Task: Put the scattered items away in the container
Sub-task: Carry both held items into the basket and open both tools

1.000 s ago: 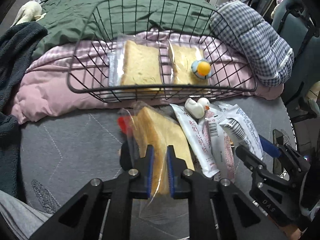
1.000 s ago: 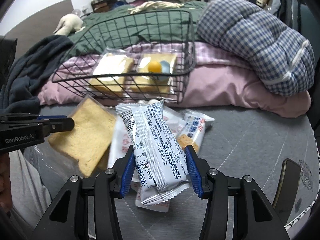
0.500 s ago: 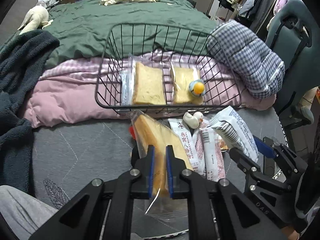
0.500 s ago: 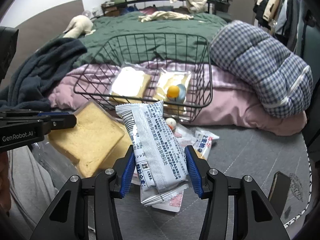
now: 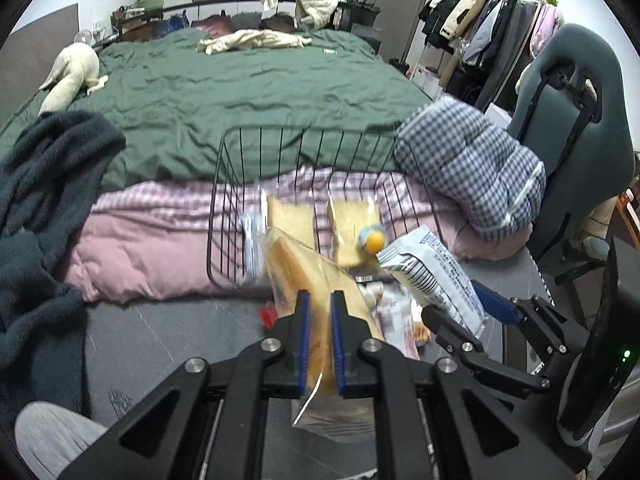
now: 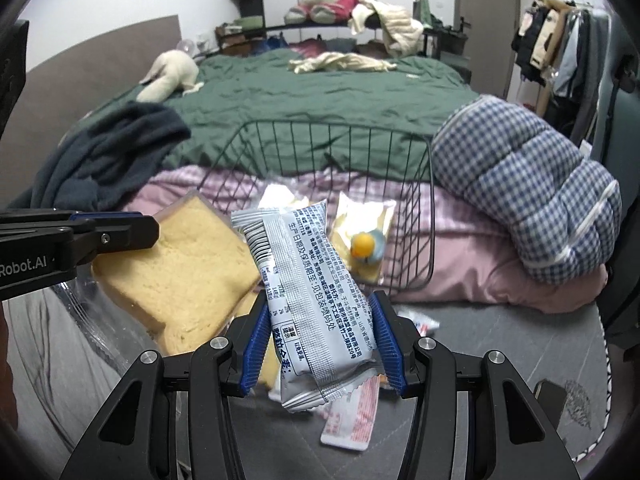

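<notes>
the left gripper (image 5: pixel 319 312) pinches a bagged bread slice (image 5: pixel 316 276) and the right gripper (image 6: pixel 320 334) pinches a grey snack packet (image 6: pixel 316 292), both held up just in front of the wire basket (image 6: pixel 424 200) on the bed.

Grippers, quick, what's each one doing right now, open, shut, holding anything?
Left gripper: shut on the bagged bread slice.
Right gripper: shut on the grey snack packet.
</notes>
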Motion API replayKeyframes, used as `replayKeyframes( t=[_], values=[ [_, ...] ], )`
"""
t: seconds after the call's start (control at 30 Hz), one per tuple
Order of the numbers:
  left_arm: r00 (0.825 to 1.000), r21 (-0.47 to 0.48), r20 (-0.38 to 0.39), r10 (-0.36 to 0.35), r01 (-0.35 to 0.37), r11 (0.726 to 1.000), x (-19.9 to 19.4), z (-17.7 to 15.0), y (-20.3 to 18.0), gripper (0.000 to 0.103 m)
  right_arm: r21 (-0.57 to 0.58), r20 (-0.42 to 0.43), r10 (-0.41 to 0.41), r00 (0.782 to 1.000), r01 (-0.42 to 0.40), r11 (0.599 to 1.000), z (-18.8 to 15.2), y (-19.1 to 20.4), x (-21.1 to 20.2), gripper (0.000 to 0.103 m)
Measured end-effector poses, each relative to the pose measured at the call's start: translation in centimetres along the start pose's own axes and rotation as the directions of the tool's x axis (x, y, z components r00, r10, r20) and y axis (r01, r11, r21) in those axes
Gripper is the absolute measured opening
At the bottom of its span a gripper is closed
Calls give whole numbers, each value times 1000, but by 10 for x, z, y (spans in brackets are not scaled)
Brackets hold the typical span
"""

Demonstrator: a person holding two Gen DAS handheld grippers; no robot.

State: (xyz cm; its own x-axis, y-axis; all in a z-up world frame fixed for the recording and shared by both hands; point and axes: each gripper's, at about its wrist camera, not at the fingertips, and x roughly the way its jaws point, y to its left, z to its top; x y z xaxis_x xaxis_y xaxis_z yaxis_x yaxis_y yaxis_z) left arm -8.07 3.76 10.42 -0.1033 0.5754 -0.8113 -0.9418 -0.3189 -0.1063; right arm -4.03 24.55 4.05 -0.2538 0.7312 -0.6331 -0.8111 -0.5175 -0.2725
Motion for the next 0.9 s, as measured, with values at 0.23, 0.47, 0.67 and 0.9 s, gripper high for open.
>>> replayKeyframes(
  t=[0.23, 0.47, 0.67, 0.9],
  values=[
    [1000, -4, 19, 25, -25, 1000, 26, 43, 9, 8, 38, 9, -10, 1000, 10, 999, 41, -13, 27, 50],
    [999, -11, 4, 41, -41, 999, 69, 82, 17, 3, 82, -27, -2, 1000, 5, 997, 68, -25, 77, 50],
    [997, -15, -23, 71, -71, 997, 100, 89, 24, 4, 105, -95, -3, 995, 13, 994, 77, -32, 123, 52],
    [997, -17, -17, 80, -80, 997, 97, 80, 30, 47, 105, -103, -11, 995, 22, 994, 79, -29, 129, 70]
  ],
)
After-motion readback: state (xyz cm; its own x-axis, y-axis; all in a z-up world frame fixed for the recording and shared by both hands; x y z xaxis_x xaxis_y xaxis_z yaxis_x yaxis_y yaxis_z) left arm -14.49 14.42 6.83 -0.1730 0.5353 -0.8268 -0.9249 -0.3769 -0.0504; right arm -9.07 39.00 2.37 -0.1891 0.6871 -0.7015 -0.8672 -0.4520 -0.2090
